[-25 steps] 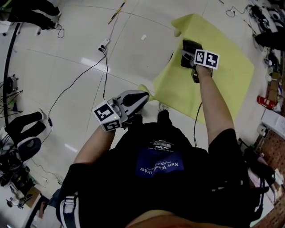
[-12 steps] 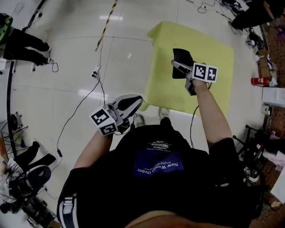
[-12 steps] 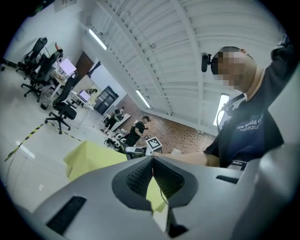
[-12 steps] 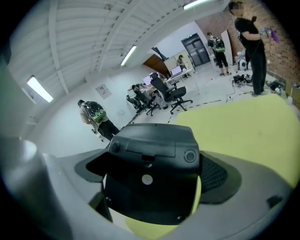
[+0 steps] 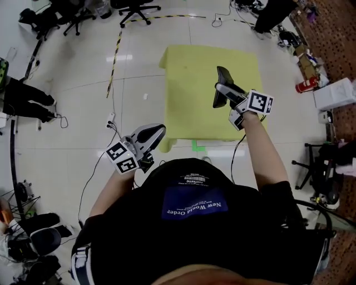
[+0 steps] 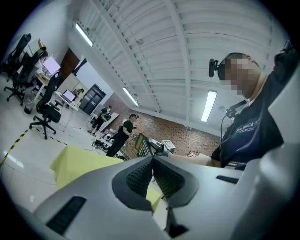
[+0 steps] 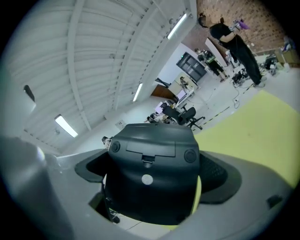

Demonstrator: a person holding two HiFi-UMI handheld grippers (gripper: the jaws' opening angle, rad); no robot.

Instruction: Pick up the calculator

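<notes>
The right tool (image 5: 227, 93) is squeezed tight on the calculator (image 7: 150, 164), one jaw on each side of it. The calculator is black, and its back, with a little door and a round dot, faces the camera on that tool. It is up in the air, tipped on its edge, not lying on anything. Under the right tool and past it is the yellow tabletop (image 5: 189, 83). A cube with black and white squares (image 5: 260, 103) sits on the back of the right tool, close to the person's hand. The left tool (image 5: 156, 132) has its jaws pressed together with nothing between them. It is held close to the person's body, off to the left of the right tool and well apart from it. It is just beside the near left corner of the tabletop. Under the left tool is the shiny white floor (image 5: 72, 111). Far past both tools, beyond the tabletop, stand some black office chairs (image 5: 136, 6).
</notes>
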